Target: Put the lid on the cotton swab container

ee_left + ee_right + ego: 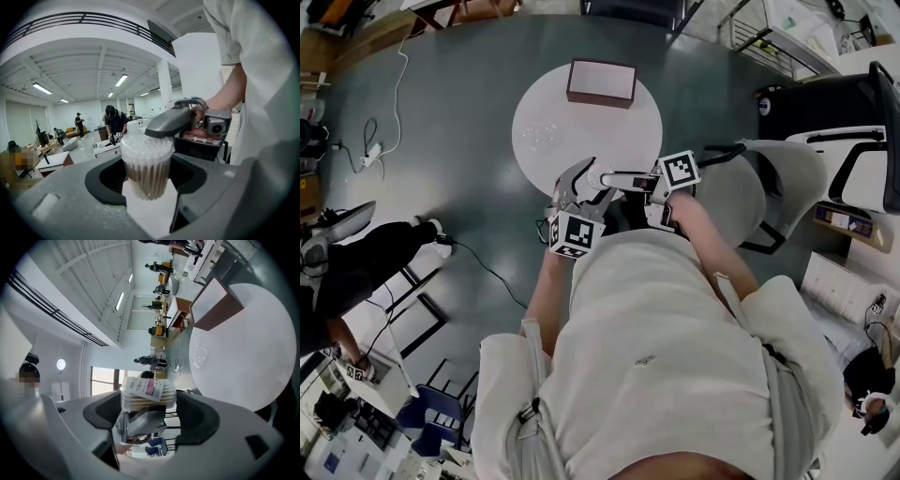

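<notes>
Clear plastic cotton swab container (146, 161) stands upright, gripped round its body by your left gripper (147, 176); your right gripper (147, 404) clamps it top to bottom.

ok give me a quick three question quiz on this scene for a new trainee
1. True or false: the cotton swab container stands beside the box on the table.
2. What shape is the table top? A) round B) square C) triangular
3. In the left gripper view, which gripper's jaw lies across the container's top?

Key:
1. False: it is held between the jaws of the left gripper, away from the box.
2. A
3. The right gripper
</notes>
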### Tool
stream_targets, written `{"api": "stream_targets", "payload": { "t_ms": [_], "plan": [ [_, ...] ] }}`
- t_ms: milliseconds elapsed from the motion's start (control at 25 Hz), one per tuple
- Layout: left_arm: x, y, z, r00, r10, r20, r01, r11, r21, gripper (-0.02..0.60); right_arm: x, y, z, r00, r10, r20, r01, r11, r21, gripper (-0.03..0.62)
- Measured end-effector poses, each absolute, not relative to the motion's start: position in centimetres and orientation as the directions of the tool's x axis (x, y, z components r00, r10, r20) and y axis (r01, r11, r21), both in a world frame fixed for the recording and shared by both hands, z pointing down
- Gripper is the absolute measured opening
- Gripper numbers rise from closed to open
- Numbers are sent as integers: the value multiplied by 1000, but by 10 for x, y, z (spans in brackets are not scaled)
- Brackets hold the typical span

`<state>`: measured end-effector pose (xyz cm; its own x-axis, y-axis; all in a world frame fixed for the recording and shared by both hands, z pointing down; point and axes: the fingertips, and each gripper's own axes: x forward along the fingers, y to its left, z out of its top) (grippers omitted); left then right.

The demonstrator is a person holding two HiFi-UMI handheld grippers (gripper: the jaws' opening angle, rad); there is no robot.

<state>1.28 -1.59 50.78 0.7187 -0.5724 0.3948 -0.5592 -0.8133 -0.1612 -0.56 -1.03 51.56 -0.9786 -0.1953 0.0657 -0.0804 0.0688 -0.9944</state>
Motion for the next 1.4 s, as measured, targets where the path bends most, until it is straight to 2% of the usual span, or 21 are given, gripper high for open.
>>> {"api": "stream_targets", "payload": {
  "t_ms": [400,680,920,1160,1240,1400],
  "plan": [
    [7,-34,559,680,-588,438,-617,-782,-91,265,42,-12,539,-940,-278,196,-217,46,-975,354],
    [27,-52,612,664,-588,462,-636,-769,-63,265,76,-5,562,-894,-322,312,-343,42,-938,265],
    [37,-73,665,642,-569,514,-636,-770,-59,265,86,2,585,-890,-273,364,-395,67,-916,253],
    [43,-92,705,586,-591,554,-685,-727,-51,265,90,2,599,-896,-188,401,-433,174,-885,241],
    [49,-98,716,570,-598,564,-701,-712,-47,265,93,2,604,-897,-164,411,-439,211,-874,202],
    [54,-107,733,547,-608,576,-726,-687,-35,265,96,-1,612,-895,-136,425,-447,265,-855,170]
  ]
}}
